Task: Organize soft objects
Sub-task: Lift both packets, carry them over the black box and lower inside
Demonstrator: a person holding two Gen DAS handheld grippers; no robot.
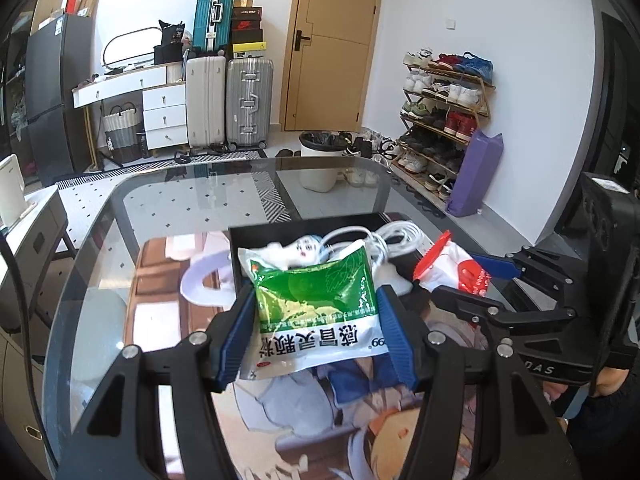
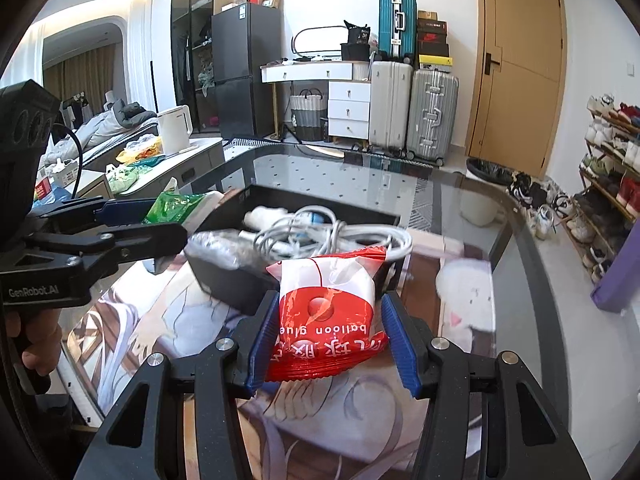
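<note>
- Left wrist view: the left gripper (image 1: 316, 336) is clenched on a green and white packet (image 1: 316, 304), its blue pads pressing the packet's two sides; the packet hangs lifted over the near edge of a black tray (image 1: 256, 232).
- The tray sits on a glass table (image 1: 120, 208), toward its right side, on a printed mat (image 1: 320, 420) that covers the near part of the tabletop.
- Inside the tray lie a coiled white cable (image 1: 384, 240) and a small white doll-like figure (image 1: 300, 250), partly hidden behind the packet.
- At the right, the right gripper (image 1: 472, 280) grips a red and white packet (image 1: 452, 264) beside the tray's right edge.
- Right wrist view: the right gripper (image 2: 326, 340) holds the red and white packet (image 2: 326, 320), printed "balloon glue", between its blue pads, raised in front of the tray's (image 2: 240, 292) near wall.
- The white cable (image 2: 332, 236) fills the middle of the tray; a clear plastic bundle (image 2: 216, 246) at its left end is too blurred to identify, possibly a wrapped item.
- The left gripper (image 2: 152, 220) enters from the left, carrying the green packet (image 2: 172, 206) over the tray's far left corner.
- A white bin (image 2: 480, 196) stands on the floor beyond the table's far edge.
</note>
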